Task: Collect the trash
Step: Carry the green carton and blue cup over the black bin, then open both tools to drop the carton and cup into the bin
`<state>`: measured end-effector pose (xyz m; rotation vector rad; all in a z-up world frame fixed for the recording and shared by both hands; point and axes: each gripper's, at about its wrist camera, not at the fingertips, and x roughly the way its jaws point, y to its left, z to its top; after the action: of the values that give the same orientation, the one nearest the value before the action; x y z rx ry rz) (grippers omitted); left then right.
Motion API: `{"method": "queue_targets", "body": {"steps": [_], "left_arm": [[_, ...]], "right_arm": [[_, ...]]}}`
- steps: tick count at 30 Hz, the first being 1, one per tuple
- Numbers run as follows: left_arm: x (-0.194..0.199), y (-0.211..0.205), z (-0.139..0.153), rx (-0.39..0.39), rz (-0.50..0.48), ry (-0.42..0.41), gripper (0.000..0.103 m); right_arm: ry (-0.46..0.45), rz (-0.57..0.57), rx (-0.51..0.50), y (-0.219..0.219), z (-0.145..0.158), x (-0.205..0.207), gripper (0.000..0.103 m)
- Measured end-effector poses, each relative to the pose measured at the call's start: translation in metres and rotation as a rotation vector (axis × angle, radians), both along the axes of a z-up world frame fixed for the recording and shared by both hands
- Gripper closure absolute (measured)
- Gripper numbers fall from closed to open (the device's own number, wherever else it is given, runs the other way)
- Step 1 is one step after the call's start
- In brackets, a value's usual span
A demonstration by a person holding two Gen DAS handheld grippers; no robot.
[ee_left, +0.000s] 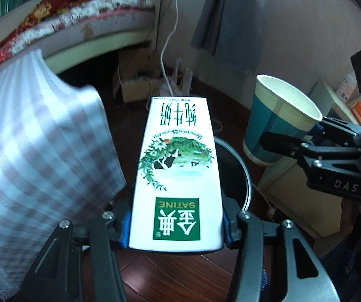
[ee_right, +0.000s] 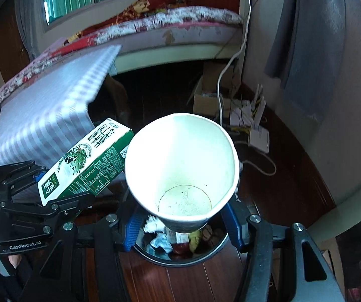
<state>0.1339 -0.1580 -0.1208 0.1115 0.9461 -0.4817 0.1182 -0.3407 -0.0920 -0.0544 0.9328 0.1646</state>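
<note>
Firstly, left wrist view. Left gripper (ee_left: 175, 229) clamped on milk carton (ee_left: 176, 173), blue pads pressed to both side faces at the carton's near end. Carton white with green label, print upside down, long axis pointing away toward the far wall. Dark round trash bin (ee_left: 245, 176) directly beneath and just right of the carton, only its metal rim showing. Checked tablecloth (ee_left: 37, 156) hanging at left, blurred. Right gripper (ee_left: 313, 128) entering from the right edge, pinching the rim of paper cup (ee_left: 278, 120); cup upright with a slight tilt, blue-green outside, white inside. Cardboard box (ee_left: 135, 88) and white cable (ee_left: 168, 50) on the far floor by the wall. Bed (ee_left: 85, 20) at far left. Wooden floor (ee_left: 180, 276) below.

Next, right wrist view. Right gripper (ee_right: 183, 224) closed on paper cup (ee_right: 181, 168), mouth tipped toward the lens, pale residue on the cup's bottom. Trash bin (ee_right: 180, 256) right under the cup, holding crumpled paper and what may be fruit scraps, too dim to be sure. Milk carton (ee_right: 87, 161) at left, tilted, held by left gripper (ee_right: 44, 188), near the cup's rim; touching or not, unclear. Tablecloth (ee_right: 52, 108) behind the carton. White router (ee_right: 258, 138) on the far floor at right.
</note>
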Motion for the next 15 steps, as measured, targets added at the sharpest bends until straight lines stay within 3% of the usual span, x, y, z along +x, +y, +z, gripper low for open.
{"method": "queue_targets", "body": {"steps": [12,14,15], "left_arm": [[0.032,-0.012,-0.042,-0.032,-0.006,0.12,0.049],[0.04,-0.009,-0.049,-0.086,-0.027,0.157,0.047],[0.041,-0.008,-0.053,-0.094,-0.018,0.167,0.036]], "right_arm": [[0.117,0.057,-0.019,-0.012,-0.065,0.038,0.042],[0.13,0.07,-0.026,-0.013,-0.072,0.042,0.035],[0.145,0.076,-0.051,-0.014,-0.08,0.044,0.028]]}}
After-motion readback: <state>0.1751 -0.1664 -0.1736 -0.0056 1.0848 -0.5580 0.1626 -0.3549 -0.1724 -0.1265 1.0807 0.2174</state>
